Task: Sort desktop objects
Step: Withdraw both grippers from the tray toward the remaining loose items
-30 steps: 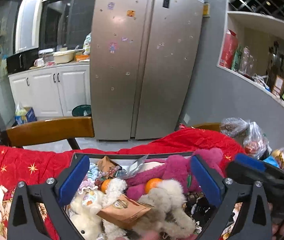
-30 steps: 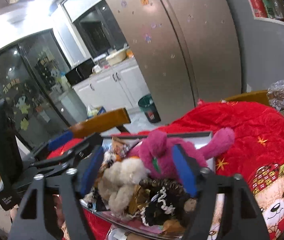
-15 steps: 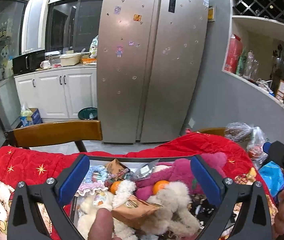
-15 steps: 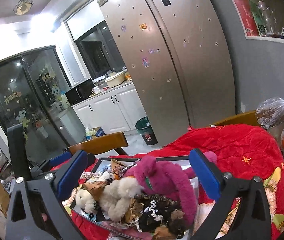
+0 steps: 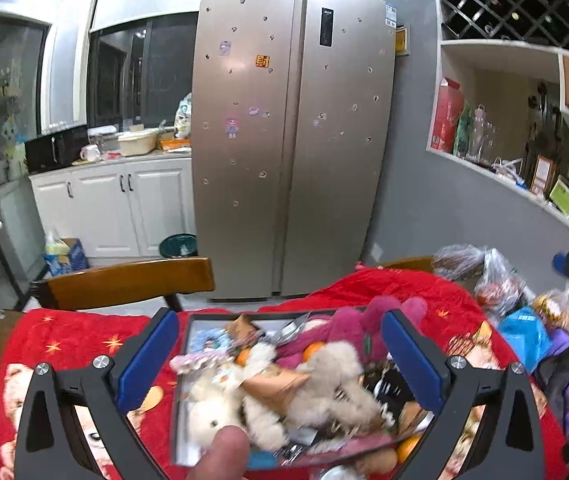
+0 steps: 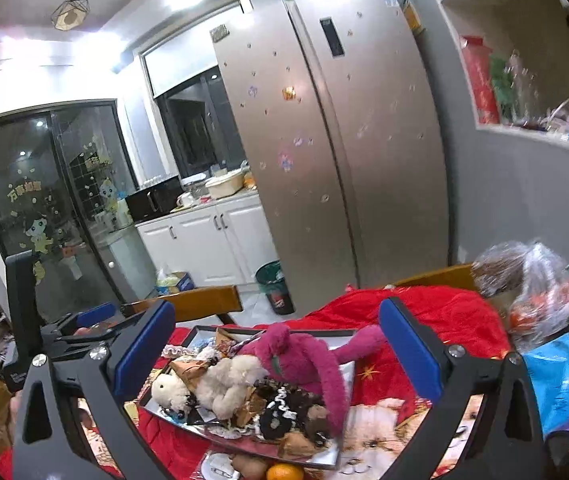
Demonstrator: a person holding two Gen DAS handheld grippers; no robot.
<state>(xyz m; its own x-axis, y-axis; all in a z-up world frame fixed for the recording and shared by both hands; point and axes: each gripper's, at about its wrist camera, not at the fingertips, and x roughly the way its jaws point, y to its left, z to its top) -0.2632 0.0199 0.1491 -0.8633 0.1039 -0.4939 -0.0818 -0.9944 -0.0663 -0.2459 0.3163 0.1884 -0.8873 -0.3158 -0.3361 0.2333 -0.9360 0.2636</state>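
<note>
The full tray [image 6: 346,372] of toys sits past both grippers' wide-apart, empty fingers [image 6: 146,344], not touching them.

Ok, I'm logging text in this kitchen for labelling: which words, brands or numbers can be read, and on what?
"万事如意": yellow sticker on the glass door; the last characters are uncertain.
Orange magnet on the fridge: one character, too blurred to read.
Fridge panel label: too small to read.
Red package on the shelf: unreadable.
</note>
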